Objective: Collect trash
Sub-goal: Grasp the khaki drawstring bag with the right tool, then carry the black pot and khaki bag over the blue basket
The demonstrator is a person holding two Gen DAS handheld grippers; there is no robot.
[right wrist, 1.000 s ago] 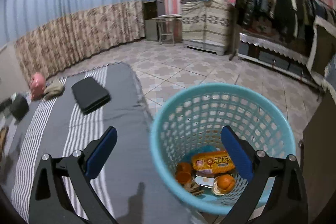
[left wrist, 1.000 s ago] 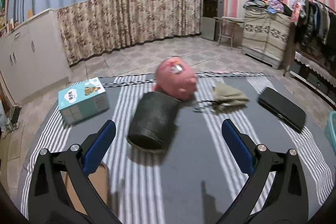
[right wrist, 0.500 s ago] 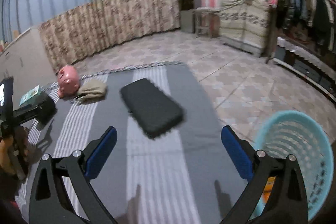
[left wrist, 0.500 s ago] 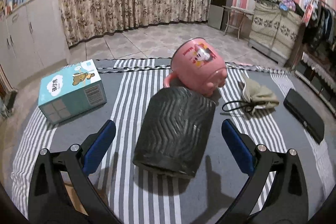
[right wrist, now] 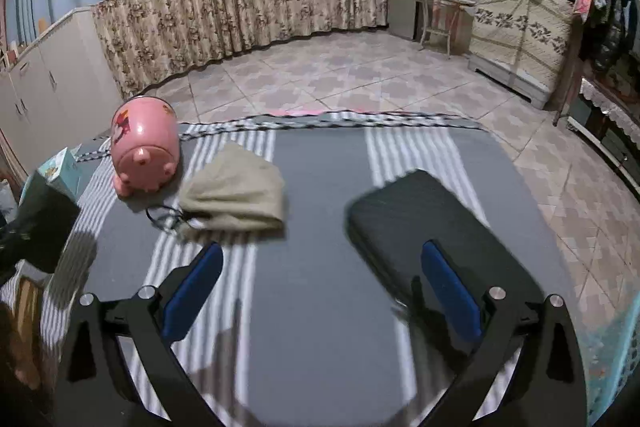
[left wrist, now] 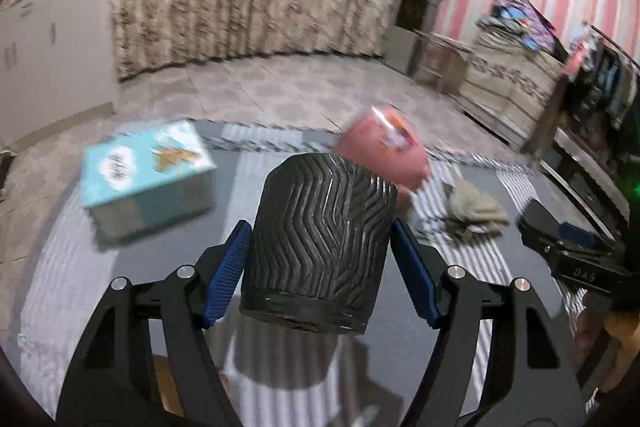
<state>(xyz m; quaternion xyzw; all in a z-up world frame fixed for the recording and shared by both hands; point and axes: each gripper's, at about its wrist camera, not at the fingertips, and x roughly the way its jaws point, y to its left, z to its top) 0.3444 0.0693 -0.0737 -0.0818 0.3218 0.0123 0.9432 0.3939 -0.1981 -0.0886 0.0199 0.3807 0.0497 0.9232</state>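
Left wrist view: the left gripper (left wrist: 320, 251) now has its blue pads pressed against both flanks of the black ribbed cup (left wrist: 320, 239), pinching it. Half a second ago the pads stood wide apart with the cup lying on the striped mat (left wrist: 80, 259) ahead of them, so the grasp has only just closed. The cup seems to hang a little above its own shadow on the mat, which suggests it is already lifted, though motion blur leaves that uncertain. Directly behind the cup is the pink piggy mug (left wrist: 384, 151), no longer touching it as far as the blur allows. To the cup's left sits the light-blue carton (left wrist: 148, 175); to its right, the crumpled khaki pouch (left wrist: 476, 211).

Right wrist view: the right gripper (right wrist: 320, 291) is spread and holds nothing. It hovers over the mat, its right pad above the black flat case (right wrist: 436, 231). A second ago this camera looked into the turquoise basket (right wrist: 624, 367); now only a sliver of its mesh shows at the lower right edge, well to the right of the case. Left of the case lie the pouch and, further left, the pink mug. The held cup appears dimly at the far left edge.

With the cup secured, the likely next leg is carrying it across to the basket.
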